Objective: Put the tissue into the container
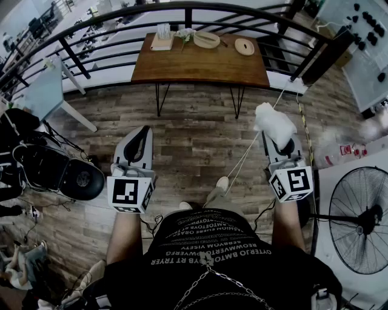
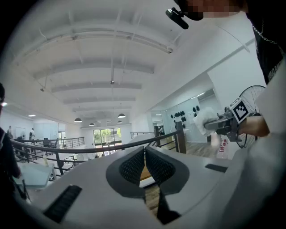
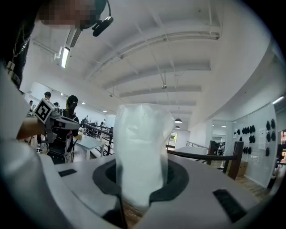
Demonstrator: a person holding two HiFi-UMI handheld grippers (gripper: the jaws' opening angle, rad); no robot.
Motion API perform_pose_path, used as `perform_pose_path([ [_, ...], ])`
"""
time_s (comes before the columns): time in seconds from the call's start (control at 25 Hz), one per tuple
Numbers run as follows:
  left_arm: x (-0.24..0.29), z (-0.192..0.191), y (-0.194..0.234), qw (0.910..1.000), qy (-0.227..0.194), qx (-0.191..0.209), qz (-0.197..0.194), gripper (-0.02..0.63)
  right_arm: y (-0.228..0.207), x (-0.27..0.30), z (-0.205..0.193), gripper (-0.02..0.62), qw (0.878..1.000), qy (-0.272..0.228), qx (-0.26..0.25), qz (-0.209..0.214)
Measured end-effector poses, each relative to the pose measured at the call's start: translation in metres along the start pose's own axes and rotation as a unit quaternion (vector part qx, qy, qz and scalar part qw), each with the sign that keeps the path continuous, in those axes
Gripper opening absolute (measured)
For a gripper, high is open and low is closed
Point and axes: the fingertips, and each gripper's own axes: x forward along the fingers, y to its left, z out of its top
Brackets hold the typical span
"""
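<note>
Stretching below the person, a wood-plank floor [image 1: 200, 139] runs up to a curved black railing [image 1: 109, 18], and a brown wooden table [image 1: 200, 65] on thin black legs stands against it. On the table's far edge sit a tissue box [image 1: 162, 39], an oval container [image 1: 207, 39] and a round wooden lid [image 1: 245, 46], all well apart from both grippers. A standing fan [image 1: 361, 218] is cut off by the right edge, and dark bags crowd the floor on the left.

What lies inside the container is too small to tell. The right gripper [image 1: 282, 147] has its jaw tips buried under the tissue [image 1: 274, 123], and the tissue's lower end is lost between the pads.

The right gripper's jaws are clamped on that white wad. Its long axis runs along the jaws, and its free end bulges past the tips toward the table. The left gripper [image 2: 144, 150] holds nothing, with its pads pressed together.
</note>
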Motion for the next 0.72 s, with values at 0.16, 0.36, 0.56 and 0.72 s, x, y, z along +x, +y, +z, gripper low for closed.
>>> perform_pose_path([
  [0.16, 0.001, 0.000, -0.016, 1.0000, 0.003, 0.003, -0.006, 0.031, -0.001, -0.005, -0.001, 0.117, 1.000, 0.002, -0.001, 0.006],
  [0.36, 0.000, -0.006, -0.019, 0.9998, 0.011, 0.002, -0.014, 0.031, 0.001, -0.004, -0.002, 0.118, 1.000, -0.002, 0.014, 0.009],
  [0.56, 0.004, -0.010, -0.011, 0.9998, 0.011, -0.003, -0.019, 0.031, 0.004, 0.001, 0.004, 0.117, 1.000, -0.006, 0.008, 0.008],
  [0.72, 0.003, -0.017, -0.004, 0.9996, 0.009, -0.007, -0.027, 0.031, 0.008, 0.002, 0.005, 0.117, 1.000, -0.004, 0.006, -0.002],
])
